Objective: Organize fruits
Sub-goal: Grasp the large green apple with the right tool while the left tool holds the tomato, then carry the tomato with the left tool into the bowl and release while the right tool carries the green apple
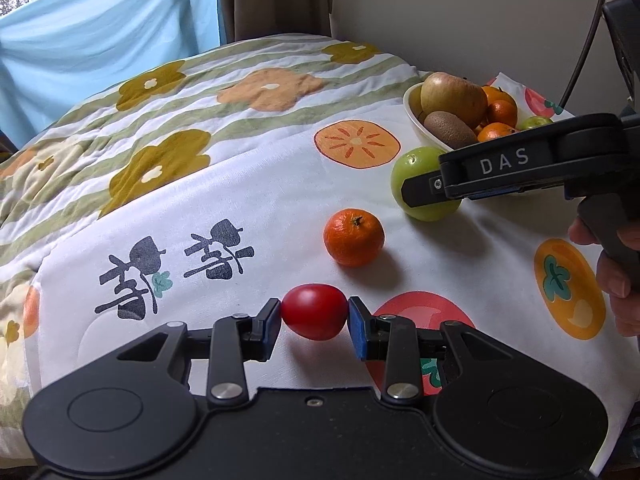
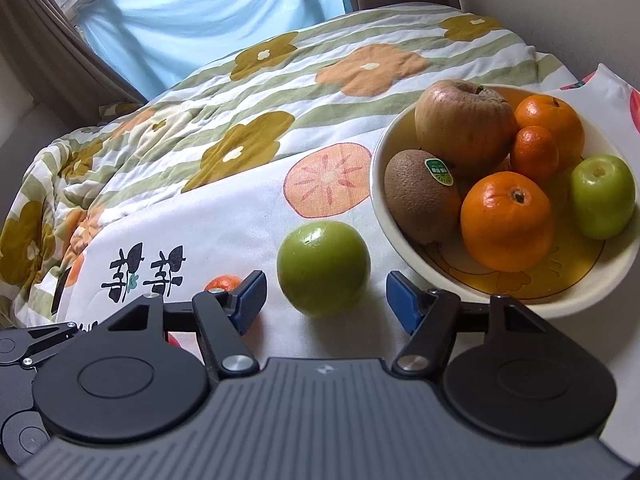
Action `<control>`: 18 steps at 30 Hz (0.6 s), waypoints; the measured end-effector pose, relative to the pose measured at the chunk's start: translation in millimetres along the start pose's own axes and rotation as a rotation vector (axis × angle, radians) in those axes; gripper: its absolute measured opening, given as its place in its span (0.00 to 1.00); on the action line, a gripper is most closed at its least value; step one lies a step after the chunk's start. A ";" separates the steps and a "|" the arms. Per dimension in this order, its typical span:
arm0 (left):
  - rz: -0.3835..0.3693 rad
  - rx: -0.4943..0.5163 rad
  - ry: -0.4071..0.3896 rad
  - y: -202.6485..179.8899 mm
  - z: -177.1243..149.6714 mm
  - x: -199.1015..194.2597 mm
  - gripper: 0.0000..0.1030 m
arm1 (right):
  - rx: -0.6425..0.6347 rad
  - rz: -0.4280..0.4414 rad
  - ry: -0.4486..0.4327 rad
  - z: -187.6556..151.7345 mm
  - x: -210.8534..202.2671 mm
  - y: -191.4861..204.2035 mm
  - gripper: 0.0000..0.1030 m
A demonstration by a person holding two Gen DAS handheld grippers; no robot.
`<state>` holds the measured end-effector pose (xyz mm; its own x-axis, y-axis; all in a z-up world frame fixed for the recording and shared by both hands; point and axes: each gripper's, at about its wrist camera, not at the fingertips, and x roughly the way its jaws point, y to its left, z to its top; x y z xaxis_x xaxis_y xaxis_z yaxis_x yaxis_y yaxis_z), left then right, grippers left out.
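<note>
My left gripper [image 1: 314, 316] is shut on a red tomato [image 1: 314, 311], its blue pads touching both sides, low over the printed cloth. A tangerine [image 1: 353, 237] lies just beyond it. A green apple [image 1: 416, 184] lies next to the cream fruit bowl [image 1: 416, 114]. My right gripper [image 2: 323, 300] is open, its blue pads standing either side of the green apple [image 2: 323, 268] without touching it. The bowl [image 2: 380, 184] holds a brownish apple [image 2: 464, 128], a kiwi [image 2: 420, 204], three oranges and a small green apple [image 2: 602, 200].
The fruit lies on a white cloth with fruit prints [image 1: 248, 200] spread over a flowered quilt [image 1: 160, 120] on a bed. A blue curtain [image 2: 208, 16] and a window are behind. A wall stands close at the right [image 1: 480, 8].
</note>
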<state>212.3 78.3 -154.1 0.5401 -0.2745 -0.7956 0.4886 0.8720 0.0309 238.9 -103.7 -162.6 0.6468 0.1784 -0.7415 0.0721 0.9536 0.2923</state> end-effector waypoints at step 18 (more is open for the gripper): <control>0.056 -0.065 -0.038 -8.6 6.3 -28.9 0.38 | -0.085 0.020 0.000 7.9 -2.2 3.6 0.67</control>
<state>196.8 76.1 -127.6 0.5920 -0.2384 -0.7699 0.4118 0.9106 0.0347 243.7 -102.5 -155.1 0.6474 0.1976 -0.7361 -0.0059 0.9671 0.2544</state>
